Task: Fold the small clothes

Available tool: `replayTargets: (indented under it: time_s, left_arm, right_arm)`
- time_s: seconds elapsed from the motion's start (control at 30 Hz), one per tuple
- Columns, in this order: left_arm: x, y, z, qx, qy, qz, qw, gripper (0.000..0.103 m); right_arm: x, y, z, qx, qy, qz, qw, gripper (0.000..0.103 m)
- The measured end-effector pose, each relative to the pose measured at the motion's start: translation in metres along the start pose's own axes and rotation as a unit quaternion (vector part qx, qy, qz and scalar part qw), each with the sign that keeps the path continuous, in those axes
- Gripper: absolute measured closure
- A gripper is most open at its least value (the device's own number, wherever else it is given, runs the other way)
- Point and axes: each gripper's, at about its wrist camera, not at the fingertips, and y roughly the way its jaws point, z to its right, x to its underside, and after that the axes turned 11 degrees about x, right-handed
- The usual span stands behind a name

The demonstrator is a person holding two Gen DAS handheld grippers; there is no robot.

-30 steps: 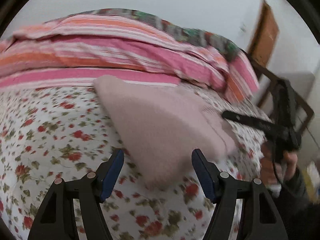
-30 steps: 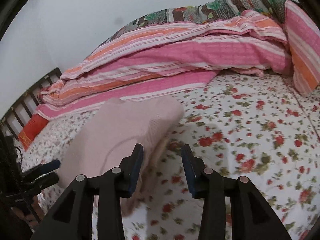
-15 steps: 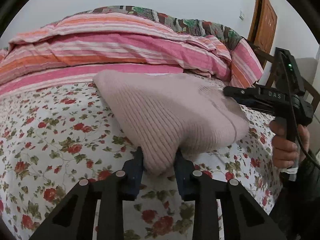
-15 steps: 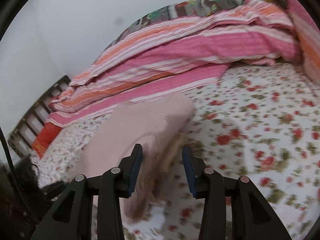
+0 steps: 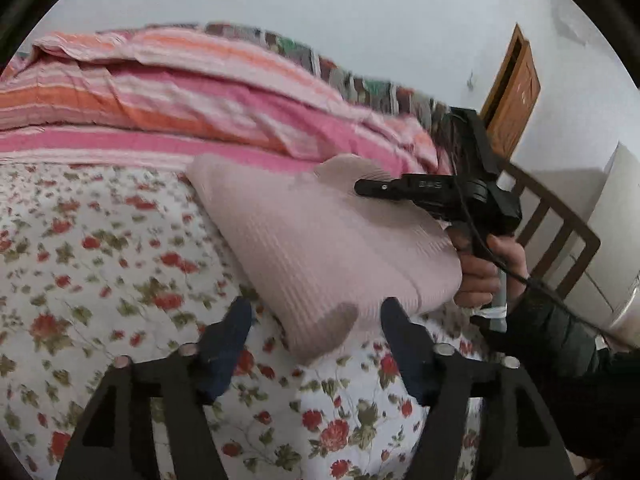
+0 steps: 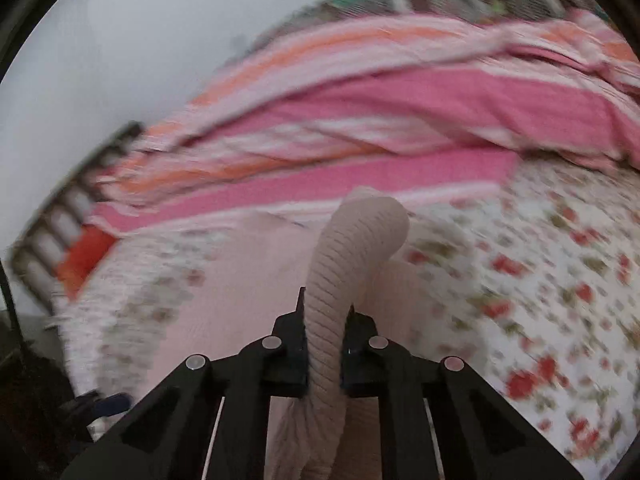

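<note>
Pinching pink sweater [image 6: 352, 248]: right claw [image 6: 324, 320] | left claw [image 5: 316, 324] spread wide

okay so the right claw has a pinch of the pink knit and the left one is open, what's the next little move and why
Probably carry the right claw across toward the far edge, laying the pinched pink knit over itself. Its jaws are shut on a raised fold, while the left claw stands open, the garment's near corner between its fingers ungripped, so only the right can finish the fold.
</note>
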Motion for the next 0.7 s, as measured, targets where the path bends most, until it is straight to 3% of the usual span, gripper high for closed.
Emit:
replayTargets:
  time_s: [0.1, 0.13, 0.17, 0.23, 0.3, 0.4, 0.57, 0.7]
  left_arm:
    - [-0.001, 0.001, -0.003, 0.0, -0.009, 0.0, 1.0, 0.038]
    - [-0.001, 0.003, -0.003, -0.003, -0.008, -0.005, 1.0, 0.038]
    - [0.0, 0.006, -0.003, -0.005, -0.006, -0.01, 0.9999, 0.038]
    - [0.001, 0.009, 0.0, -0.009, 0.001, -0.017, 0.9998, 0.038]
    - [0.001, 0.011, 0.003, -0.011, 0.008, -0.021, 0.9997, 0.038]
    - [0.0, 0.012, 0.005, -0.014, 0.011, -0.021, 0.9996, 0.038]
    - [-0.007, 0.01, -0.001, -0.028, -0.007, -0.007, 0.9996, 0.037]
    - [-0.009, 0.008, -0.004, -0.043, -0.021, 0.006, 0.9989, 0.037]
  right_arm:
    - [-0.01, -0.006, 0.007, -0.141, 0.054, 0.014, 0.988, 0.092]
    - [-0.012, -0.001, 0.011, -0.149, 0.068, 0.009, 0.986, 0.092]
    - [-0.013, 0.002, 0.012, -0.124, 0.066, 0.005, 0.99, 0.092]
    - [-0.009, 0.021, 0.015, -0.012, 0.043, -0.025, 0.999, 0.091]
    - [-0.002, 0.038, 0.02, 0.062, 0.021, -0.061, 0.996, 0.081]
    - [0.004, 0.029, 0.025, 0.075, 0.012, -0.052, 0.996, 0.067]
    - [0.016, -0.007, 0.022, 0.102, 0.002, -0.035, 0.994, 0.065]
    - [0.032, -0.037, 0.024, 0.097, 0.014, -0.025, 0.995, 0.065]
